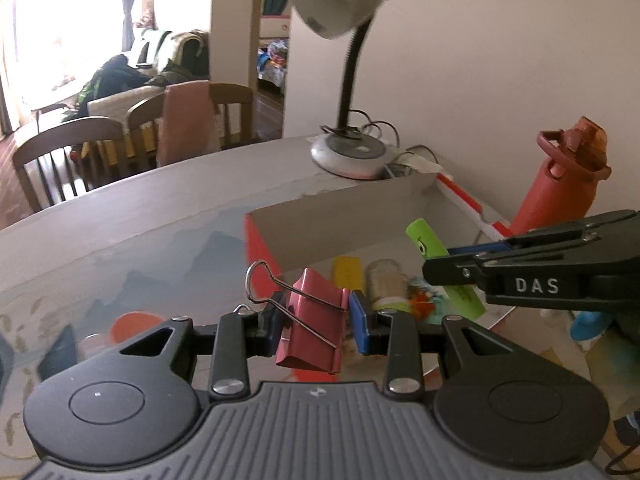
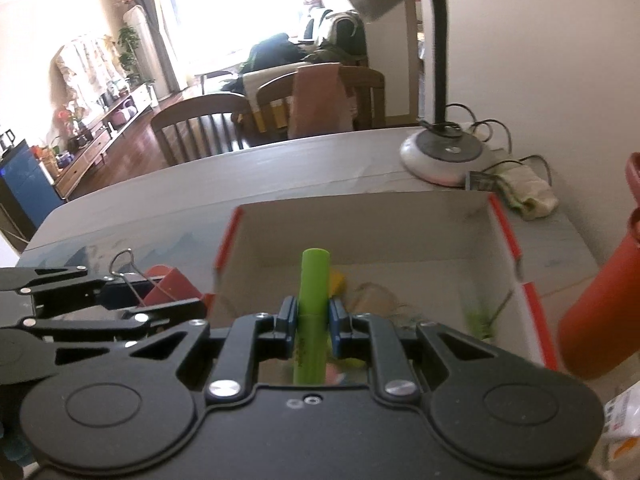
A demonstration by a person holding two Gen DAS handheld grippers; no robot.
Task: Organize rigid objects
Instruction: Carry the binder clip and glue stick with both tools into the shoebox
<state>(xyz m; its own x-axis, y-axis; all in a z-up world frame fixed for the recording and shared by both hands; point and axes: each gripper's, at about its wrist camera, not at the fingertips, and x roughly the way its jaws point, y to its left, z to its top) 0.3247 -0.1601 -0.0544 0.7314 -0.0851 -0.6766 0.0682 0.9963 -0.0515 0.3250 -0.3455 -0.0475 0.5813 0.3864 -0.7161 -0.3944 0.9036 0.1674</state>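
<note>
Right now 2 grippers are working over a grey table (image 2: 160, 200), where a shallow cardboard box (image 2: 360, 224) with red edges is sitting at 12 o'clock from both cameras, a desk lamp (image 1: 348, 152) standing behind it at 1 o'clock and a red bottle (image 1: 560, 176) at 2 o'clock.

Inside the box a yellow block (image 1: 347, 270) and a small clear jar (image 1: 385, 280) are lying among blurred items.

Next in size, the left gripper (image 1: 318, 320) is clamping a pink metal binder clip (image 1: 310, 320) by its 2 flat sides, nearly closed, holding it just short of the box's near-left corner. That clip looks stiff, light and slick, with loose wire handles, so gripping the folded body seems the sound choice.

Smallest, the right gripper (image 2: 314, 312) is pinching a lime-green marker (image 2: 314, 280) at mid-barrel, fully closed on it, over the box interior. It seems light, rigid and smooth, likely to pivot if held near an end.
</note>
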